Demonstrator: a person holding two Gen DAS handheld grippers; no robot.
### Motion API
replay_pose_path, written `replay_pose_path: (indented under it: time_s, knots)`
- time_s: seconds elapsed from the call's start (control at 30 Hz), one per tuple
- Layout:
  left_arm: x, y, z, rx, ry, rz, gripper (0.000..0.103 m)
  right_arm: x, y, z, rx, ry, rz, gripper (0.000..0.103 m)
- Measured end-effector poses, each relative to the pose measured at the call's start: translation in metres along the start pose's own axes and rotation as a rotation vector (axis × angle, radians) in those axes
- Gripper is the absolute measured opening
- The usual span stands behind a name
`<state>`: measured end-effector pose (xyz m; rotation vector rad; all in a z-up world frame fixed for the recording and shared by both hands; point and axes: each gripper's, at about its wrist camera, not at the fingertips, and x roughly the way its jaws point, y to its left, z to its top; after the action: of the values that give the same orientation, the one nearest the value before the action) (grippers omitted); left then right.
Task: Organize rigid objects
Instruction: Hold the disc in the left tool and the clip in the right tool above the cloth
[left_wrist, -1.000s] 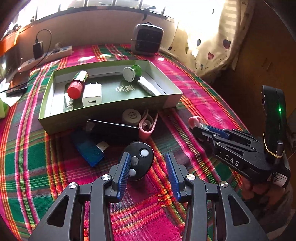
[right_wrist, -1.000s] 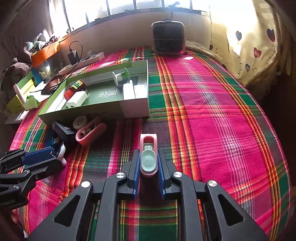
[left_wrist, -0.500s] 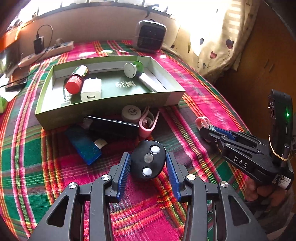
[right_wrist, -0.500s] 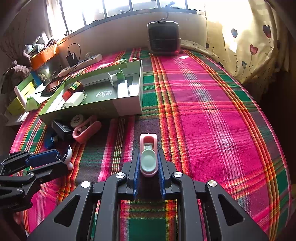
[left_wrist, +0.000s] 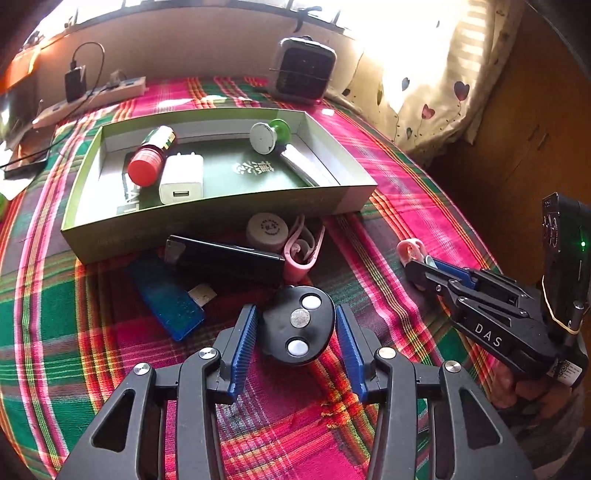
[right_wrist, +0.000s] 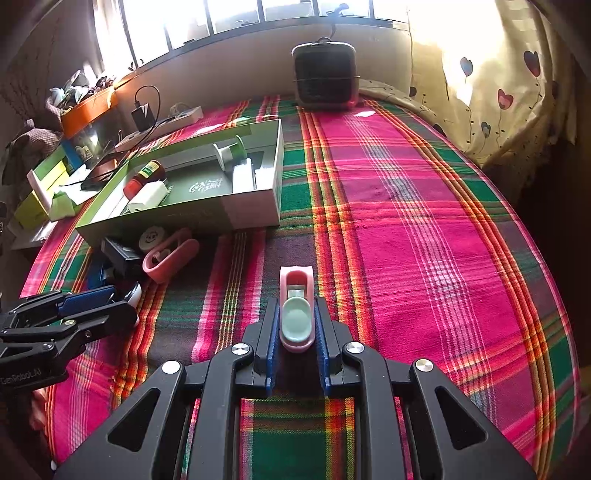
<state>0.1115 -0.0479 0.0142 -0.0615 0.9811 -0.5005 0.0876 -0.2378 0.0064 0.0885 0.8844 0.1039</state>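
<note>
A: Remote (left_wrist: 298, 325), black, three buttons, sits on the plaid cloth (right_wrist: 406, 221) between the left gripper (left_wrist: 295, 334) pads. Jaws opening right now, a gap shows on both sides, nothing pressed.

B: Change from a second back?

A: Yes. Then the remote was against the left pad only, off-centre. Now it's centred in the gap and the gap is wider. Looks like a line-up for a grasp, not a grip yet.

B: Right side?

A: Right gripper (right_wrist: 297, 332) is clamped on a small pink clip thing with a mint lid (right_wrist: 295, 314); jaws tight on its sides, same as a second ago. Held over open cloth, well right of the box.

B: Box state?

A: Green box (left_wrist: 221, 214) already holds a red-capped bottle (left_wrist: 149, 158), white charger (left_wrist: 181, 179), a spool (left_wrist: 267, 134) and a silvery stick (left_wrist: 306, 166). Outside, just beside its near wall: round white cap (left_wrist: 266, 229), pink clip (left_wrist: 301, 251), black bar (left_wrist: 225, 260), blue lighter (left_wrist: 166, 295).

B: Meaning for the task?

A: My read: roughly halfway. Next the left needs to close on the remote; it's rounded, so it could squirt out if the pads land off-centre. Right item is ready to go to the box.
</note>
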Motion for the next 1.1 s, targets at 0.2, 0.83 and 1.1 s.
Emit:
replay_pose_path:
  time_s: [0.2, 0.83, 1.1]
  knots:
    - [0.0019, -0.0029, 0.0007, 0.015, -0.002, 0.019, 0.043, 0.0004, 0.0017, 0.0001, -0.005, 0.001, -0.008, 0.019]
    - [0.0002, -0.0018, -0.0020, 0.014, -0.023, 0.029, 0.041, 0.0009, 0.0033, 0.0000, -0.012, 0.000, -0.016, 0.019]
    - [-0.0017, -0.0002, -0.0019, 0.007, -0.025, 0.030, 0.041, 0.0009, 0.0034, 0.0000, -0.012, 0.000, -0.016, 0.019]
